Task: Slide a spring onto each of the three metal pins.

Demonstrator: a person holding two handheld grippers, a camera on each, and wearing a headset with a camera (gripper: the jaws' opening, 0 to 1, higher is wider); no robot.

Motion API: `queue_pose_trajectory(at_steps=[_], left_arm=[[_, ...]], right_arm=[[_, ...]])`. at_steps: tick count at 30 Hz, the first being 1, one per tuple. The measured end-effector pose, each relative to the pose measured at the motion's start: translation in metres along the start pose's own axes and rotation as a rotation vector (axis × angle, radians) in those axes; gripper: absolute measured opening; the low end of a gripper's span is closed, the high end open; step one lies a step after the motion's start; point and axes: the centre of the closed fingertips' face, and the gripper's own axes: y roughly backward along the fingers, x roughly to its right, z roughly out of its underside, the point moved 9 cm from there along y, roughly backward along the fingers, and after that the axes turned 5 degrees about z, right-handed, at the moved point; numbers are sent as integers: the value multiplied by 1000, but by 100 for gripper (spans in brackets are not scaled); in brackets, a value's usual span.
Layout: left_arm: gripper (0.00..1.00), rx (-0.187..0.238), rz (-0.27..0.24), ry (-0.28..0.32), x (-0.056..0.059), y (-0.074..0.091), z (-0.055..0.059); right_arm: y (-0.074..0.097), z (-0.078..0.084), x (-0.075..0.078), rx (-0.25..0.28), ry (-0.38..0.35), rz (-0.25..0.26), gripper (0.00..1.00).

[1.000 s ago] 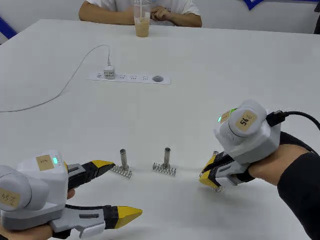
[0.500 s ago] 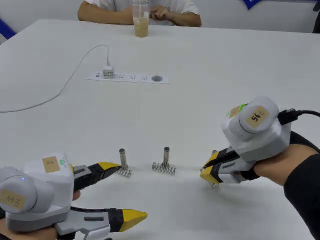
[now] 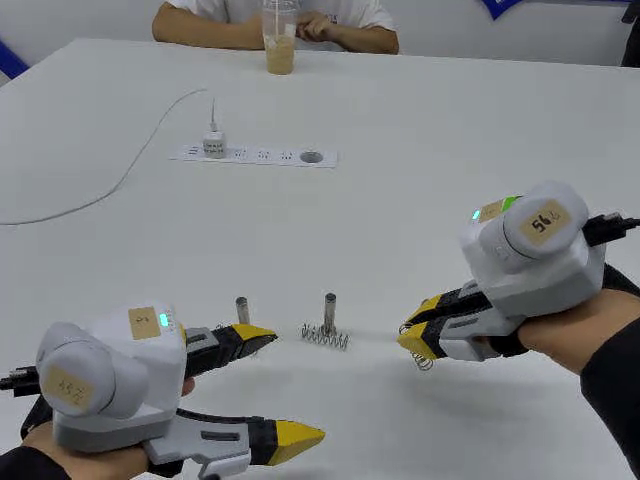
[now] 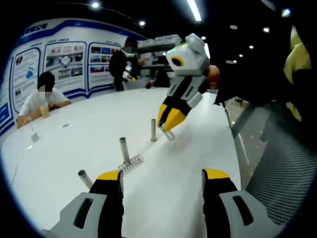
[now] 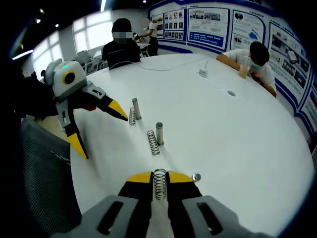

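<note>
White tabletop stretches across the head view, with a power strip (image 3: 255, 155) at upper left and a cup (image 3: 280, 45) at the far edge. At lower left, the left gripper (image 3: 292, 386) has its jaws spread wide with nothing between them; its upper tip sits just beside the upright left pin (image 3: 242, 310). Near the centre the middle pin (image 3: 330, 312) stands with a loose spring (image 3: 325, 337) lying at its foot. At right, the right gripper (image 3: 412, 335) is clamped on the held spring (image 5: 159, 183), which stands upright between the closed tips in the right gripper view, with the third pin (image 5: 196, 177) just beside them.
</note>
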Motion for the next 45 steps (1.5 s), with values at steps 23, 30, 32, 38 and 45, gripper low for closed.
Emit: queue_pose_trajectory(at_steps=[23, 30, 32, 38, 45], left_arm=[[52, 43, 100, 28, 7, -47, -18], [44, 93, 94, 98, 2, -49, -21], [42, 107, 90, 116, 1, -48, -21], [35, 124, 92, 121, 2, -47, -23], [23, 139, 97, 99, 4, -46, -24]], right_arm=[[6, -19, -23, 120, -80, -51, 12], [8, -24, -30, 157, -108, -74, 12], [8, -25, -32, 167, -113, -79, 12], [8, -30, -39, 196, -121, -98, 12], [8, -34, -46, 216, -116, -112, 12]])
